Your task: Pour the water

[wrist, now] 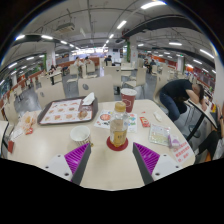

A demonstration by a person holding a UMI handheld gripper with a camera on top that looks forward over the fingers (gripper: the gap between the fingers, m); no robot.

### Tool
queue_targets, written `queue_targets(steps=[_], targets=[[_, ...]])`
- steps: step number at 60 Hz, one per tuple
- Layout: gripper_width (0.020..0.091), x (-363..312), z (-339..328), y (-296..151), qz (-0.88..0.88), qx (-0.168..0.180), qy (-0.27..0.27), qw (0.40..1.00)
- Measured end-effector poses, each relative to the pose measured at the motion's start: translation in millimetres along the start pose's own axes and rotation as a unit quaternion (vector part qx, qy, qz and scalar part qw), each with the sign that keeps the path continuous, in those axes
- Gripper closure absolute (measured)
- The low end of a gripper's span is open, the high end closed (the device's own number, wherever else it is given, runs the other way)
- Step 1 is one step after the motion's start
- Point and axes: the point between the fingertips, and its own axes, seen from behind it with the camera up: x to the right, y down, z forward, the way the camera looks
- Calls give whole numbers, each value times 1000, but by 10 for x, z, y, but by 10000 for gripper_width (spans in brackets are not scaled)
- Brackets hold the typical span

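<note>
Jaws stand wide apart at the bottom of the frame, holding nothing: the gripper (112,158) hangs over the near edge of the pale cream counter (115,172), its purple pads (77,154) angled inward at lower left and lower right. Dead ahead of the gap, in the centre of the frame, a clear plastic cup with amber liquid (118,130) stands upright on a round red coaster (118,144). Its long axis is vertical, so the fingers would meet it from the two sides if carried straight forward. It lies beyond the fingertips, not yet between them. Just behind it, slightly right, is a red paper cup (127,99). A small white bowl (79,134) sits left of centre, close to the left pad, and could be brushed. A dark patterned tray (66,110) lies in the left middle. A seated person (180,95) leans over at the right.
</note>
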Motion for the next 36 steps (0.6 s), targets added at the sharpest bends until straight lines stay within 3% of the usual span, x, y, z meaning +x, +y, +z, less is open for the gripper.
queue_targets(steps=[15,36], targets=[[249,-338,-968,265,-3,-22,7,1000],[254,-466,-1247,268,-22,-13,1,1000]])
